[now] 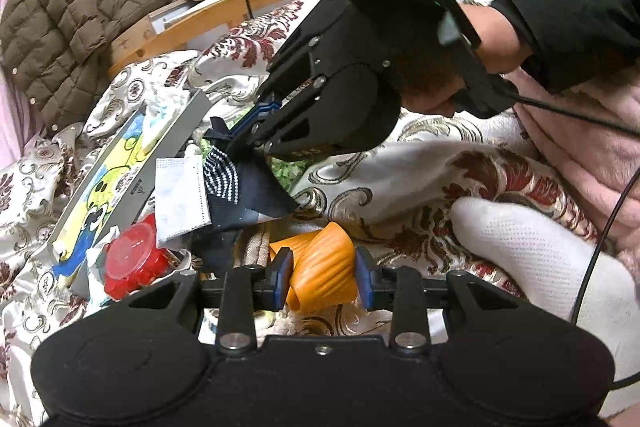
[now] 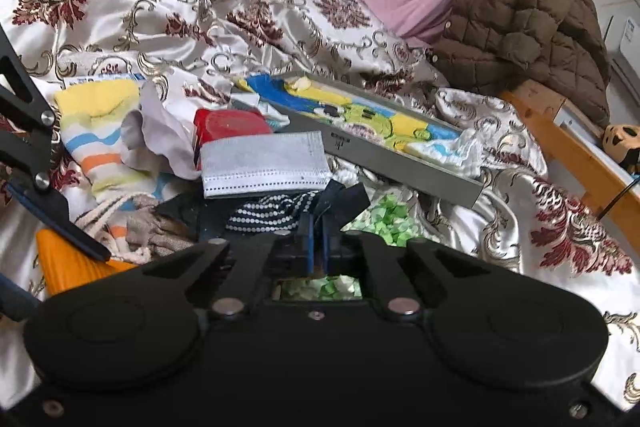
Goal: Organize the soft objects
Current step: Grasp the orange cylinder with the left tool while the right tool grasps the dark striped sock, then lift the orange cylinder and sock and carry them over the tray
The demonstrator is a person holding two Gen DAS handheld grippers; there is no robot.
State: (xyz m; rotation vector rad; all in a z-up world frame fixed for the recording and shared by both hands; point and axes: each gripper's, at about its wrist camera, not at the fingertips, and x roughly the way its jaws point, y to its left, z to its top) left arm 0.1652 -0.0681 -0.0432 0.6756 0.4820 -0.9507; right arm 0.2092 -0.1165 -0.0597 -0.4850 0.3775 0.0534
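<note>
A bed draped in a floral satin quilt, strewn with clutter. Right gripper is clamped tight on a navy dotted cloth beside the grey tray. Left gripper grips an orange ribbed cup (jaws partly apart).

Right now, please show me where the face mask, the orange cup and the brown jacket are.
face mask (image 2: 262,163): right wrist view, pleated middle.
orange cup (image 1: 324,265): left wrist view, ribbed side.
brown jacket (image 1: 72,39): left wrist view, quilted front.

Both pictures are bright with soft, even light and weak shadows, the shiny bedspread glints, and the round lens bends and blurs the edges.
</note>
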